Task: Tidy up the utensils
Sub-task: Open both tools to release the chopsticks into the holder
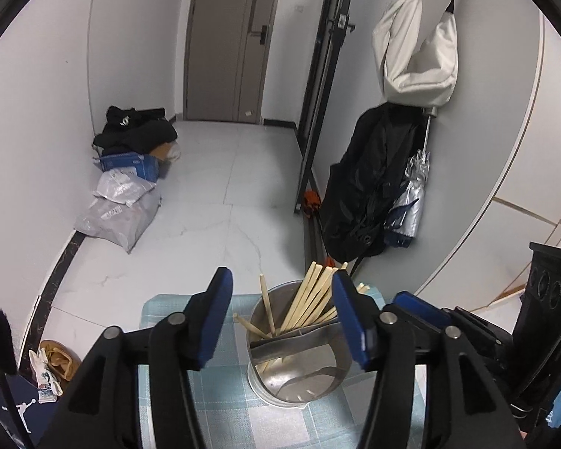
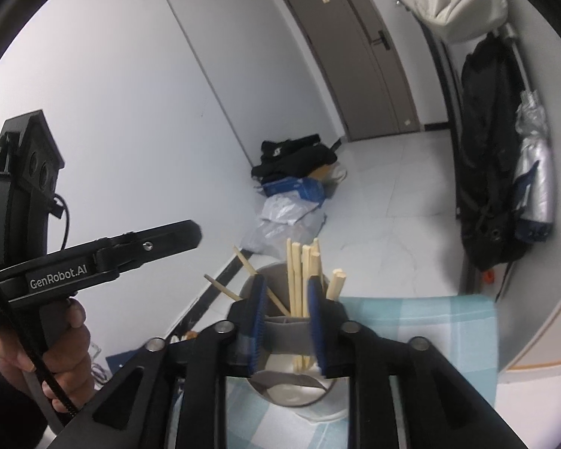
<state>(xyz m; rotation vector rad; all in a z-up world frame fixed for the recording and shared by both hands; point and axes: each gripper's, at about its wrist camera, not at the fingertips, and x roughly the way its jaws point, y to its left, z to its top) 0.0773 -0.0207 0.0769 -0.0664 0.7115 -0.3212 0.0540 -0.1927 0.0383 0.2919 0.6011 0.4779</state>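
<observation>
Left gripper [image 1: 280, 321]: fingers apart, empty. Right gripper [image 2: 286, 323]: fingers parted narrowly, nothing clamped. Both just short of the metal holder [image 1: 299, 370]. Chopsticks [image 1: 310, 303] stand leaning in its far compartment. Holder near the far edge of the worktop [image 1: 220, 411], on checked cloth.

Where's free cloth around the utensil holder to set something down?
Bare checkered cloth lies right of the metal holder out to the table's edge, and a strip in front of it. The holder's far compartment is crowded with chopsticks; its near compartment looks empty.
</observation>
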